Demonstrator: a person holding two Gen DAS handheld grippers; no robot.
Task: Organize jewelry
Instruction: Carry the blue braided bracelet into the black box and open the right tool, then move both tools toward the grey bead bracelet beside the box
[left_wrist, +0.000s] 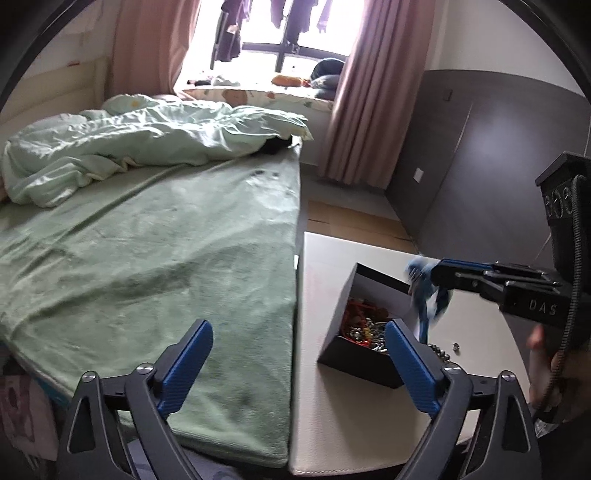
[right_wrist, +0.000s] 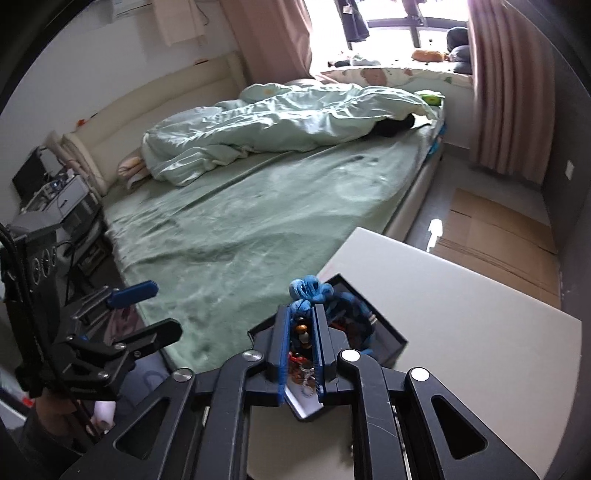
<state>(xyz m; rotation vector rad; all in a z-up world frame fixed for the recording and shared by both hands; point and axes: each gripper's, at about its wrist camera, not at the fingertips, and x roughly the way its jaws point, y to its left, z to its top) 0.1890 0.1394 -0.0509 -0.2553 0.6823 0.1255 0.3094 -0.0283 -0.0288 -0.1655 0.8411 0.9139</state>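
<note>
Progress looks early: your right gripper (right_wrist: 301, 314) pinches a blue cord piece (left_wrist: 428, 291) above the black box (left_wrist: 364, 369), left gripper (left_wrist: 299, 363) spread wide w/ nothing, beads (left_wrist: 441, 352) still loose on table (left_wrist: 480, 332).

I see a matt black box (left_wrist: 356, 363) with a card-like look on the smooth white table (left_wrist: 369, 424). Inside it, shiny metal beads and red pieces (left_wrist: 364, 325). Above the box hangs blue knotted cord (right_wrist: 308, 291). Beside the table, a fuzzy green blanket (left_wrist: 166, 258).
</note>
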